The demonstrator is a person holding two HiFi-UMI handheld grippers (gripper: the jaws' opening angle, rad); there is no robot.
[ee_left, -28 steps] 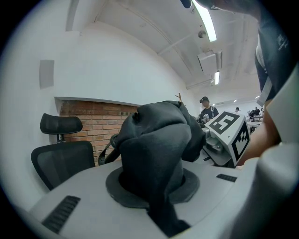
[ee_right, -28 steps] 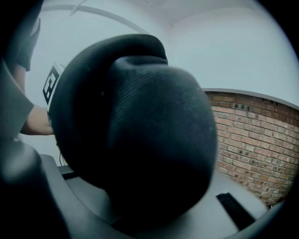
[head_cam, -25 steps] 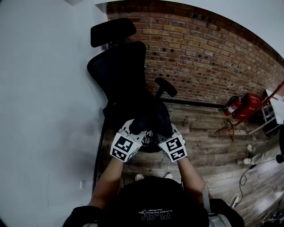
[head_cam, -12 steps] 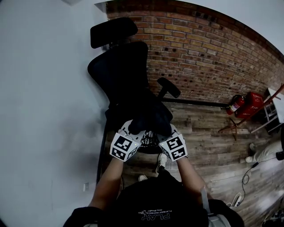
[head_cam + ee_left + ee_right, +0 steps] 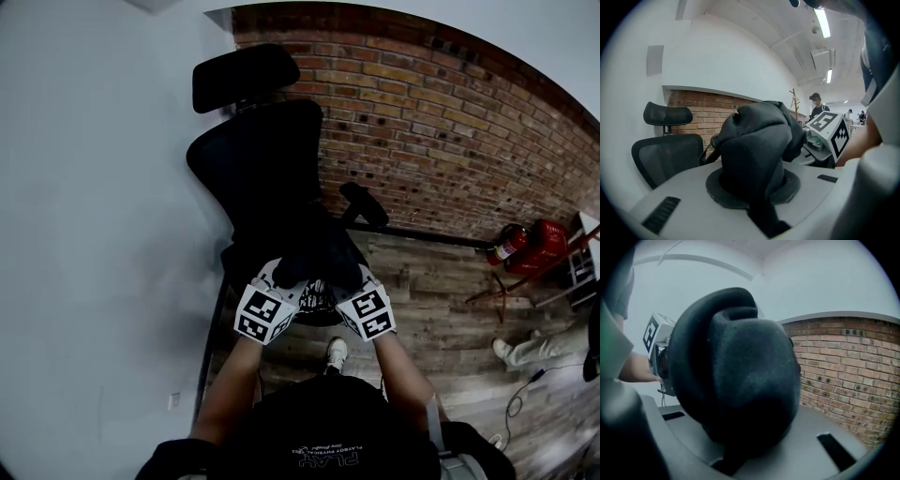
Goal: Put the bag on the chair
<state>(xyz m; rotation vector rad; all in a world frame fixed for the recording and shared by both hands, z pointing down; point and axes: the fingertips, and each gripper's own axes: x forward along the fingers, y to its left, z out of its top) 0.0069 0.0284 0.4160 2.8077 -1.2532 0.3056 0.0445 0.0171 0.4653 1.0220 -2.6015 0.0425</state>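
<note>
A black fabric bag (image 5: 317, 258) hangs between my two grippers, just above the front of the black office chair (image 5: 262, 169). My left gripper (image 5: 281, 274) is shut on the bag's left side. In the left gripper view bunched cloth (image 5: 757, 150) fills the jaws and hides the fingertips of that gripper (image 5: 754, 190). My right gripper (image 5: 357, 275) is shut on the bag's right side. The right gripper view shows a rounded padded part of the bag (image 5: 736, 371) clamped in that gripper (image 5: 740, 446). The chair seat is mostly hidden under the bag.
The chair has a headrest (image 5: 246, 75) and an armrest (image 5: 364, 204). A brick wall (image 5: 441, 131) runs behind it and a white wall (image 5: 94, 234) lies to the left. Red fire extinguishers (image 5: 530, 242) stand at the right on the wooden floor (image 5: 441, 300). Another person's legs (image 5: 525, 349) show far right.
Both grippers have carried the bag closer to the chair and a little lower, still gripping it. The person's foot has stepped forward below the bag.
</note>
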